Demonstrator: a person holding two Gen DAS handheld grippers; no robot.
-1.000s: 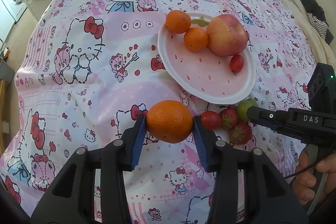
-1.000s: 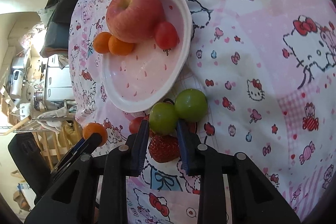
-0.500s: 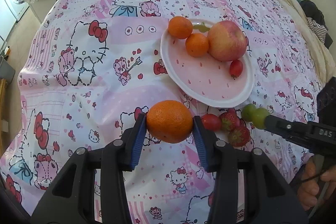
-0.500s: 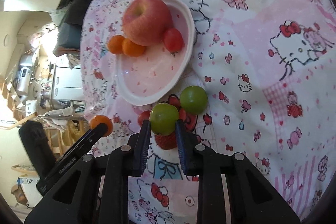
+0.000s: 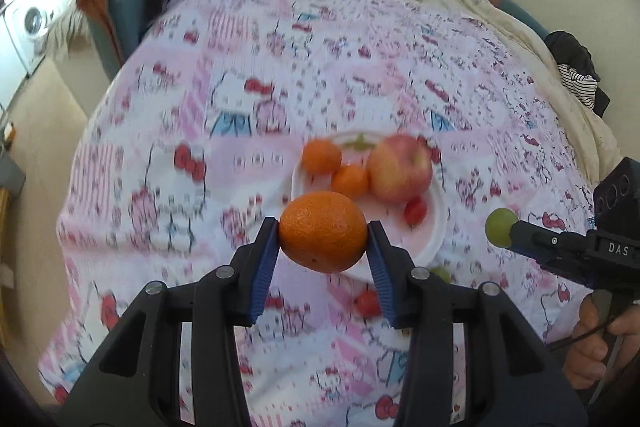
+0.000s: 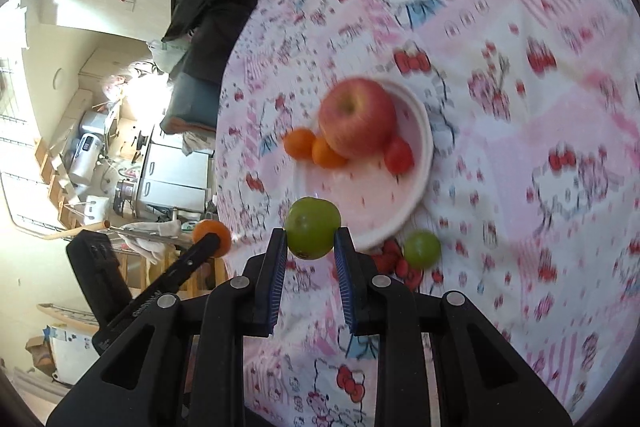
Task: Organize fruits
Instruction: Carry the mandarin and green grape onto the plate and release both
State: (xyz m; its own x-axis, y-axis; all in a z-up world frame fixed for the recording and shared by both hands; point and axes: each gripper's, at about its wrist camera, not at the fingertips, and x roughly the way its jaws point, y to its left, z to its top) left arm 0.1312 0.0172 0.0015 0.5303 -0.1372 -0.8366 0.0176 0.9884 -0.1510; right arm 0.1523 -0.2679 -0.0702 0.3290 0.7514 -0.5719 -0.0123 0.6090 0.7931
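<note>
1. Above the pink patterned cloth (image 5: 168, 131), the left gripper (image 5: 323, 247) pinches a large orange (image 5: 322, 231) between its blue pads, which press on the two sides of the fruit.
2. The right gripper (image 6: 311, 251) pinches a green fruit (image 6: 313, 233) in the same way; both fruits hang in the air near the plate (image 6: 427, 147), probably so that they can be set down on it.
3. The white plate holds a red apple (image 6: 357, 121), two small oranges (image 6: 299, 143) at its far edge, and a small red fruit (image 6: 399, 155) beside the apple.
4. Its near half looks free, which seems the natural place for the two carried fruits.
5. Another green fruit (image 6: 421, 249) and some strawberries (image 6: 394, 263) lie on the cloth just beside the plate, not yet sorted.
</note>
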